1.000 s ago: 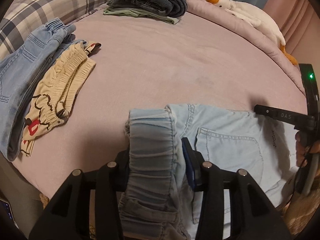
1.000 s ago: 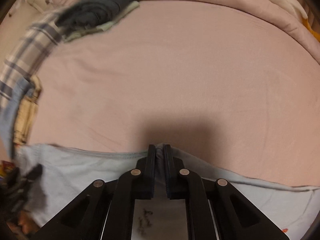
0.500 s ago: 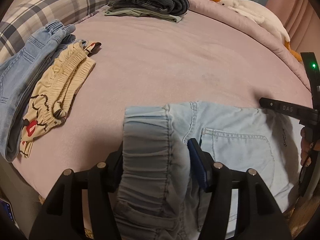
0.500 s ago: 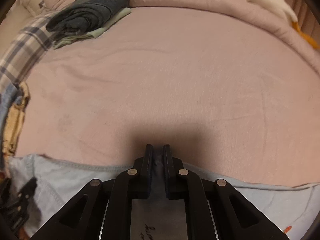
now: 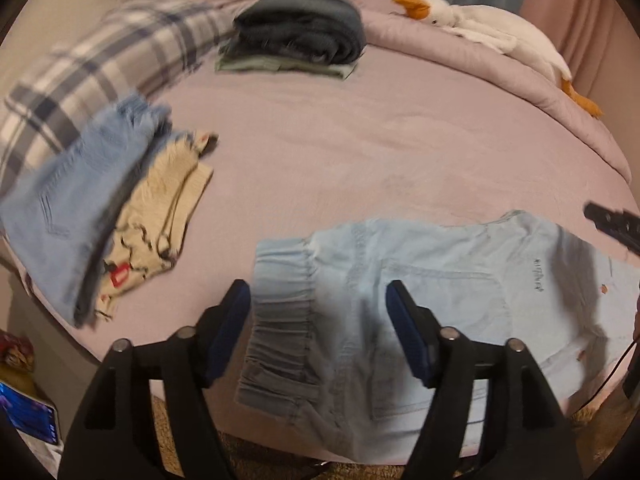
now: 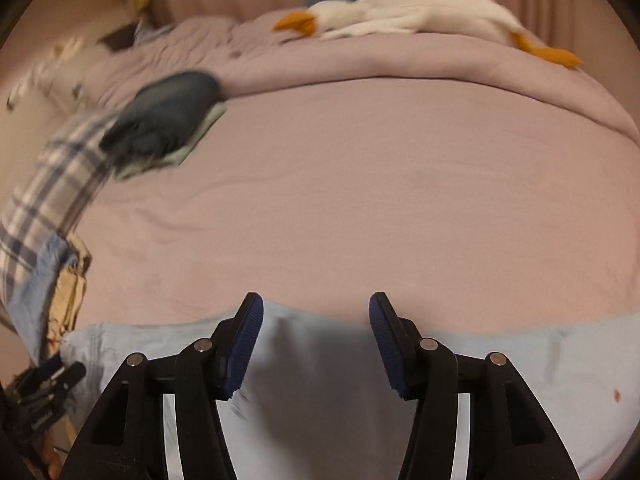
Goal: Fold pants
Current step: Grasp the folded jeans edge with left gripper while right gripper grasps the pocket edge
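1. On the pink bed [image 5: 360, 152], near its front edge: folded pale-blue denim pants [image 5: 420, 292], lying flat.
2. Just released: left tool [image 5: 318, 300] and right tool [image 6: 316, 320], jaws opening, pads clear of cloth.
3. Likely meaning: fold laid down, next fold pending.
4. No containers visible.

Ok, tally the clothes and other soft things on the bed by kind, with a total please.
Denim pants: 3, light blue pants at the near edge, blue jeans at left, dark jeans on the far pile
Cream printed shorts: 1
Green folded garment under the dark jeans: 1
Plaid pillow: 1
Goose toy: 1
Total: 7
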Demonstrator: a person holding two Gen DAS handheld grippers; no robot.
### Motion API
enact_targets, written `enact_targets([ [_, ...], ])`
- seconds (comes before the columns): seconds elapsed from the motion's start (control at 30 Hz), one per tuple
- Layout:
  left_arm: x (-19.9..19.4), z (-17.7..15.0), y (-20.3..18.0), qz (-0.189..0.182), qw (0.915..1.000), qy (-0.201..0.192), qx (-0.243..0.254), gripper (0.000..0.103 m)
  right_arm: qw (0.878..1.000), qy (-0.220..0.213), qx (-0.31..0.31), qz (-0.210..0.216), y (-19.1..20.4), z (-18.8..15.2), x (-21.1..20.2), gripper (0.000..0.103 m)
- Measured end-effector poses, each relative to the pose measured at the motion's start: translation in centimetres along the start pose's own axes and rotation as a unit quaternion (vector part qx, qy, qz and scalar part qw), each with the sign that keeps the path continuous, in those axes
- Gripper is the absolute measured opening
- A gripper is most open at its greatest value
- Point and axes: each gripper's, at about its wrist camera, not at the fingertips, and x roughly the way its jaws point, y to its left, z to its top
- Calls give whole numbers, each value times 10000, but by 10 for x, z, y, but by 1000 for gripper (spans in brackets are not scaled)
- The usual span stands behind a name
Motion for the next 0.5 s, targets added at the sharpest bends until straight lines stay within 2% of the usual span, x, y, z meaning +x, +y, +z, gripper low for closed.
enact_targets([
  [0.13, -23, 8, -18, -138, 9989, -343, 300, 87, 9958, 0, 683, -615, -62, -23, -18, 55],
  [0.2, -32, 14, -30, -128, 9975, -513, 459, 88, 9913, -21, 1052, -790, -94, -35, -31, 55],
  [0.3, -38, 24, -48, -331, 9948, -669, 691, 89, 9827, -180, 1556, -983, -129, -50, -52, 55],
  [0.43, -32, 33, -76, -486, 9929, -633, 878, 89, 9654, -388, 2192, -1360, -175, -71, -78, 55],
  [0.5, -26, 38, -91, -694, 9915, -560, 943, 89, 9573, -462, 2422, -1510, -192, -80, -90, 55],
])
